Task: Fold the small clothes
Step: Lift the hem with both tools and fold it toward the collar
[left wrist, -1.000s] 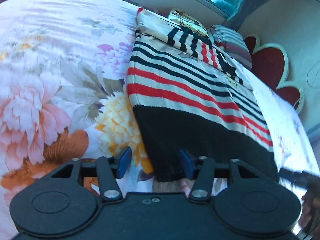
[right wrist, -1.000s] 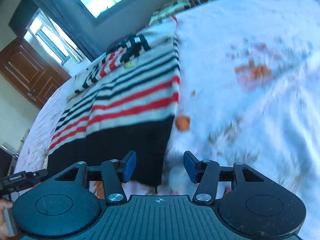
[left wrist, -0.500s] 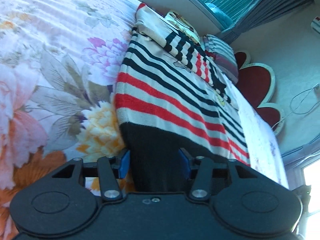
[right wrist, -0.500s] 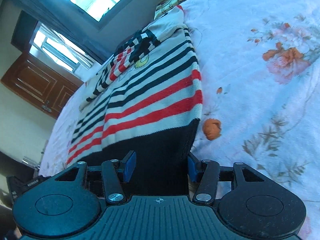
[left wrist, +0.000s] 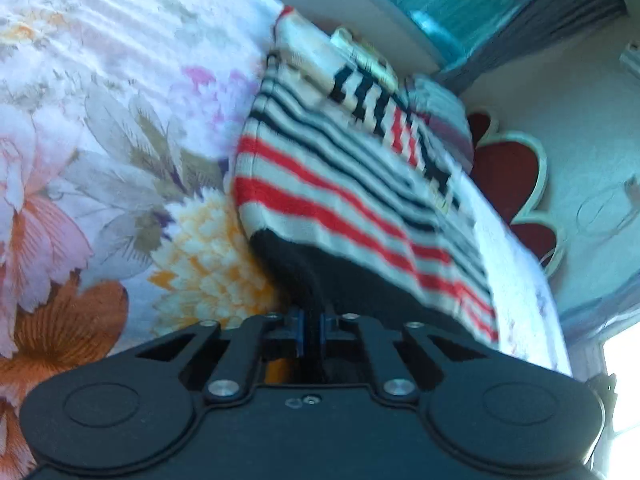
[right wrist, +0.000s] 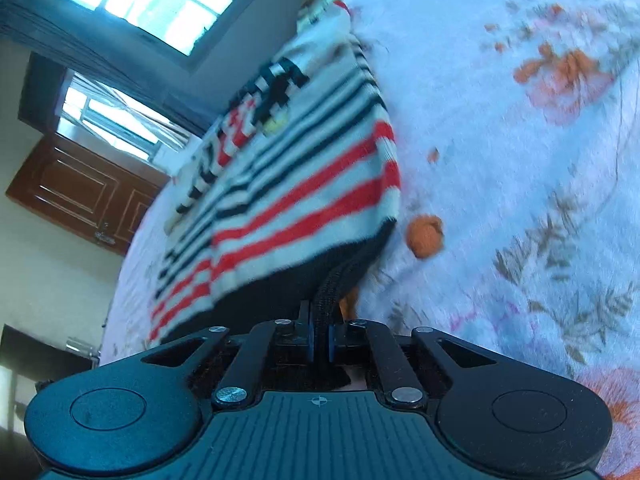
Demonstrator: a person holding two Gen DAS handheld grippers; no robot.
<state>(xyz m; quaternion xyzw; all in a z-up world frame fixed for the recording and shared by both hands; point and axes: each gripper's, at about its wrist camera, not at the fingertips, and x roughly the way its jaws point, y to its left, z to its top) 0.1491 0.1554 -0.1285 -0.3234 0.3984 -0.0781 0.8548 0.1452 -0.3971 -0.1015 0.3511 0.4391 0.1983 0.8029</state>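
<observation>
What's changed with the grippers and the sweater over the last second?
Both grippers moved in and closed: the left gripper and the right gripper, open a second ago, now pinch the black hem of the striped sweater and lift it. The sweater's far end stays on the floral bedsheet.

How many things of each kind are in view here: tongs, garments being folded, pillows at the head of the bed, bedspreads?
Tongs: 2, left and right, each shut on the black hem
Striped sweater: 1
Pillows: 2, a patterned one and a striped one
Floral bedspread: 1
Total: 6
</observation>
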